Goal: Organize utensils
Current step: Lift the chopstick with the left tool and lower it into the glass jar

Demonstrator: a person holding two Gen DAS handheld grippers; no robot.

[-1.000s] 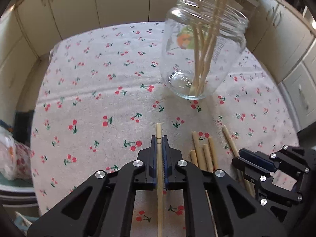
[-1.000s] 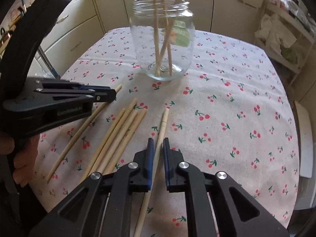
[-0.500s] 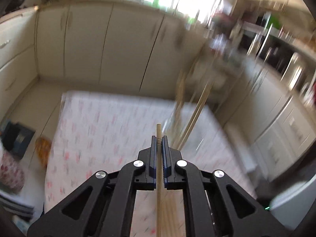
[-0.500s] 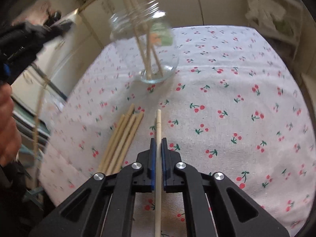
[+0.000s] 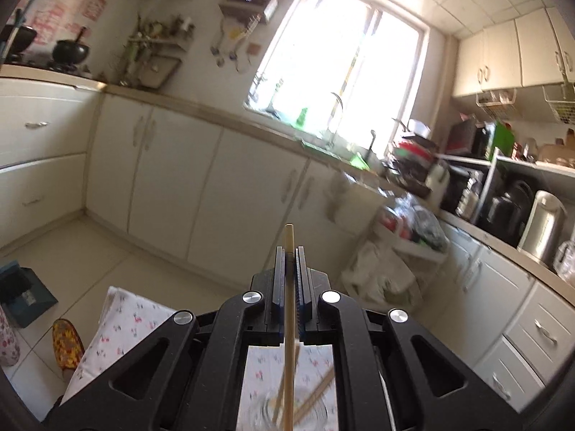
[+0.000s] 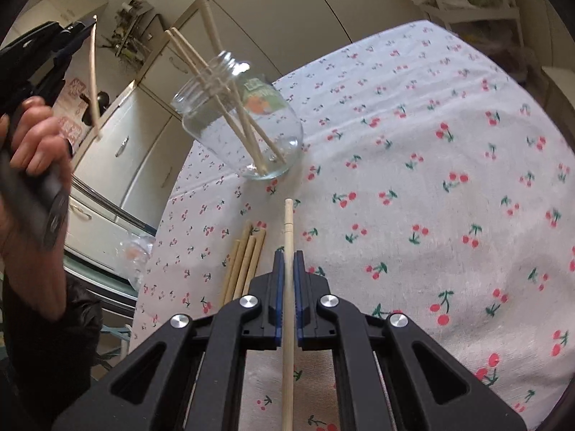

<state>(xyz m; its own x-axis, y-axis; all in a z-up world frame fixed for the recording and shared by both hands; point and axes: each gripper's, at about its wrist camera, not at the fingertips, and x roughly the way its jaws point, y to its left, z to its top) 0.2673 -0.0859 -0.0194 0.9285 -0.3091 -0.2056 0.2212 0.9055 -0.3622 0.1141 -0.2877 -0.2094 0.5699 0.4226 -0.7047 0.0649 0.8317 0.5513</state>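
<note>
— While your two hands work above the table with the white cherry-print cloth (image 6: pixel 413 186), what lies around them?

— Four pale wooden chopsticks (image 6: pixel 244 262) lie side by side on the cloth just left of your right gripper (image 6: pixel 288 262). Beyond them stands a clear glass jar (image 6: pixel 248 122) with several more sticks leaning in it, their tops poking out past its threaded mouth. Cream kitchen cabinets (image 5: pixel 201 179) and a bright window (image 5: pixel 341 72) fill the view from your left wrist; a yellow patterned slipper (image 5: pixel 66 341) sits on the floor beside the table's corner. Nothing stands between your right gripper and the jar.

— And the tools themselves?

— Both are closed tight, each on a single pale wooden chopstick. Your right gripper pinches its stick (image 6: pixel 288 237) between the blue pads, tip pointing toward the jar, held over the cloth. Your left gripper (image 5: pixel 289 269), raised well above the table and aimed at the cabinets, clamps its own stick (image 5: pixel 288 287); seen from the right wrist, that stick hangs down from the jaws to the left of the jar, your left hand (image 6: pixel 36 151) wrapped round the handle. Under the left gripper, the jar's rim and sticks show blurred.

— Any writing?

— The jar carries a green and orange label (image 6: pixel 264 98), its lettering too warped to read. Red posters on the far wall are likewise illegible.
</note>
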